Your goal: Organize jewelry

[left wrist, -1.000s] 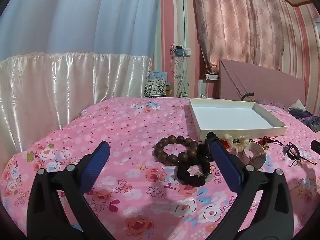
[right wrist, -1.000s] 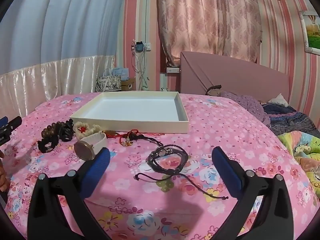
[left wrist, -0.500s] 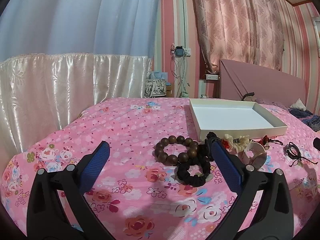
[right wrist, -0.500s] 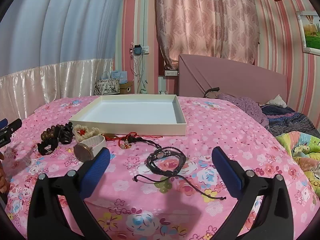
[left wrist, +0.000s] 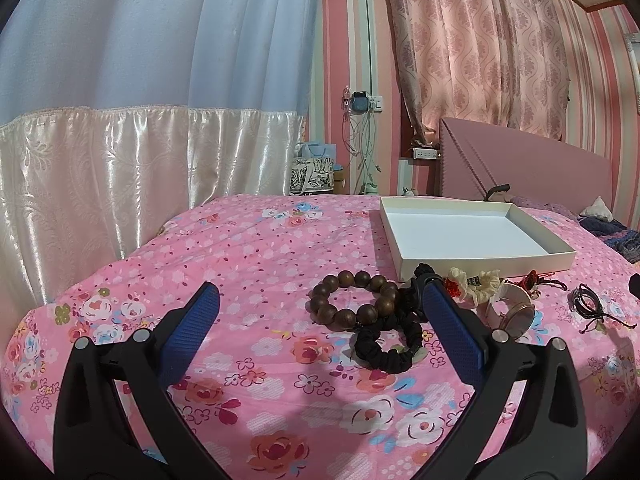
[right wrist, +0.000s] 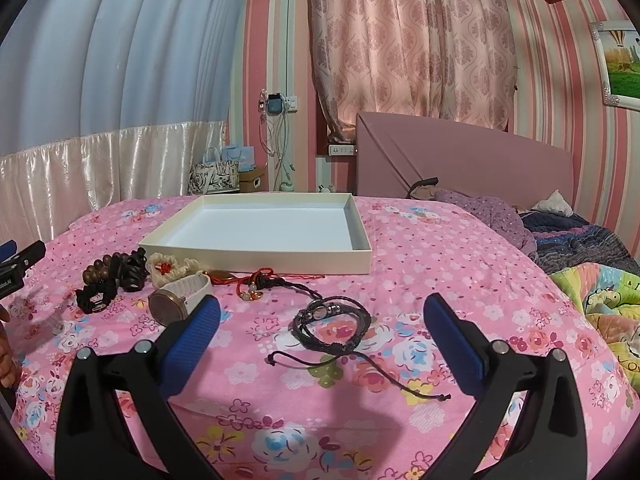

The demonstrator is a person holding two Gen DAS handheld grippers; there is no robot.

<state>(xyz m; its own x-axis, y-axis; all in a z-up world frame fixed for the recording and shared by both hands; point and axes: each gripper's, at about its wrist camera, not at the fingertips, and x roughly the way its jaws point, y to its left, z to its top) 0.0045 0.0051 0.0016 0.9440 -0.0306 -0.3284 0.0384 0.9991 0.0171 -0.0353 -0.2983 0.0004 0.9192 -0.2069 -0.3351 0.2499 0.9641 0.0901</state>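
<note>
1. State: both grippers are spread wide with nothing in them. Your left gripper (left wrist: pixel 318 316) hangs over the bedspread (left wrist: pixel 248 248) facing the beads (left wrist: pixel 354 298); your right gripper (right wrist: pixel 322 320) faces the cord bracelet (right wrist: pixel 330 322). The tray (right wrist: pixel 256 246) sits at the far side, nothing in it yet.
2. Jewelry location: all in a row just near of the tray's front wall. Left to right: beads, black scrunchie (left wrist: pixel 386 346), cream scrunchie (left wrist: pixel 474 284), watch (right wrist: pixel 180 300), red cord charm (right wrist: pixel 256 286), cord bracelet.
3. Risk, left side: the beads touch the black scrunchie, and a second dark band looks tangled in between. Close on the overlap and you'll likely lift two things, or drag one off the pile.
4. Risk, right side: the cord bracelet has a loose tail (right wrist: pixel 360 368) running near and right. Grab only the tail and the coils hang, swing, and may snag the tray wall.
5. Risk, surface: the bedspread is soft. Press down and the fingers may pinch fabric along with the piece.
6. Risk, crowding: the watch lies just left of your right gripper's left finger. A sweep leftward could knock it.
7. Risk, tray: it looks light. Bump the front wall on the drop and it may slide away.
</note>
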